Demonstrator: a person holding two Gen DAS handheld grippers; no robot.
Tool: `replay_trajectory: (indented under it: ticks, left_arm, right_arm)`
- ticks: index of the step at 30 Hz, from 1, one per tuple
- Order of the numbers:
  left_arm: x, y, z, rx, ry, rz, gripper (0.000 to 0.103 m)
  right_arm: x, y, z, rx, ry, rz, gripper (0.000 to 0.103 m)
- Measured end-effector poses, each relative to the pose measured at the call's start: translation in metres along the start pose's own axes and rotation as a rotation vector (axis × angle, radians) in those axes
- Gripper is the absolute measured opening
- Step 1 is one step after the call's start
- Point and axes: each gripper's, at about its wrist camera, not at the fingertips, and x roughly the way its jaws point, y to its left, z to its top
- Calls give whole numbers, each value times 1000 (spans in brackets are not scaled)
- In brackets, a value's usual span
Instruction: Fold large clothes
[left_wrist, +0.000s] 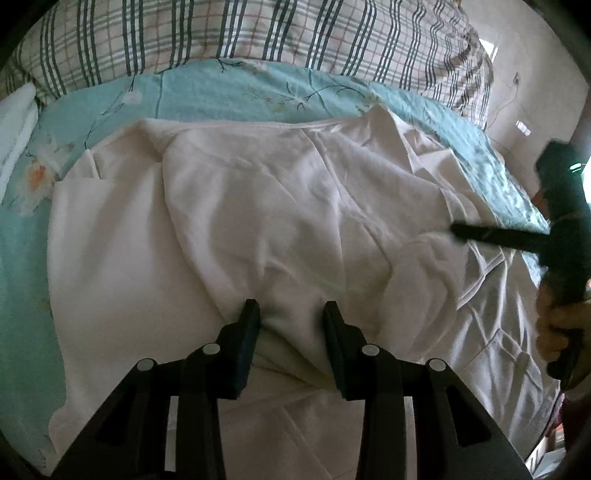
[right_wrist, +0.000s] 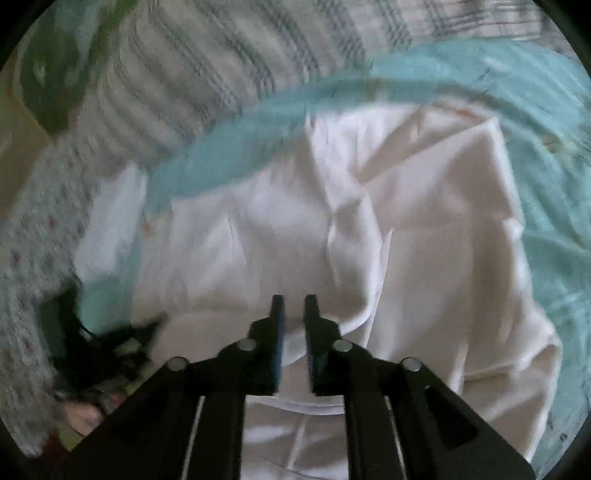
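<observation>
I see the white garment (left_wrist: 280, 221) spread, rumpled, across the bed's turquoise floral sheet (left_wrist: 229, 92), below a plaid pillow (left_wrist: 258, 33). My left hand-held gripper (left_wrist: 291, 314) pinches a bunched fold of it near the close edge. My right hand-held gripper (right_wrist: 294, 306) hovers narrow over the cloth, nothing visibly clamped between its fingers.
</observation>
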Motion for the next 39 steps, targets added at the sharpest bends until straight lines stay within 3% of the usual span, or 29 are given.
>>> replay_trajectory:
  ticks: [2,4,7,10,11,18,21,24,26,29,31,33,35,36,38,39]
  left_arm:
    - [-4,5,-2,-19,1,-10,36]
    - [-18,10,-8,-42,-14,-25,44]
    - [-38,19,-22,-70,-32,-20,52]
    - [-66,34,-47,-129,-52,-3,60]
    - [-75,39,-55,-150,-60,-1,61]
    - [-138,88,-127,-315,-103,78,76]
    - [-152,107,-157,-373,-84,94,80]
    - [-155,117,-186,-421,-38,52,80]
    - [-154,115,-203,-455,-22,-56,80]
    - [-153,96,-220,-448,-11,-203,78]
    - [-156,79,-229,-400,-8,-238,78]
    - [-158,66,-232,-368,-7,-265,76]
    - [-157,61,-234,-363,-4,-275,72]
    - [-156,59,-236,-360,0,-273,66]
    - [-155,60,-234,-352,10,-255,46]
    - [-155,62,-233,-355,13,-258,28]
  right_arm:
    - [2,-16,-5,75,-5,30,10]
    - [-13,-24,-12,124,-26,58,10]
    - [-47,-26,-24,116,-85,86,15]
    - [-77,-30,-39,108,-108,105,35]
    - [-88,-31,-48,107,-115,103,41]
    - [-132,-63,-102,159,-128,61,44]
    - [-151,-87,-123,207,-150,20,50]
    - [-165,-114,-150,269,-155,-49,52]
    - [-168,-125,-163,302,-133,-22,52]
    - [-168,-125,-182,295,-85,128,52]
    - [-167,-114,-195,254,-33,243,52]
    - [-166,-102,-206,202,0,280,51]
    - [-163,-97,-214,186,17,305,42]
    - [-161,-97,-217,188,14,306,39]
    - [-159,-102,-218,213,1,299,19]
    - [-158,-107,-218,244,-9,309,14]
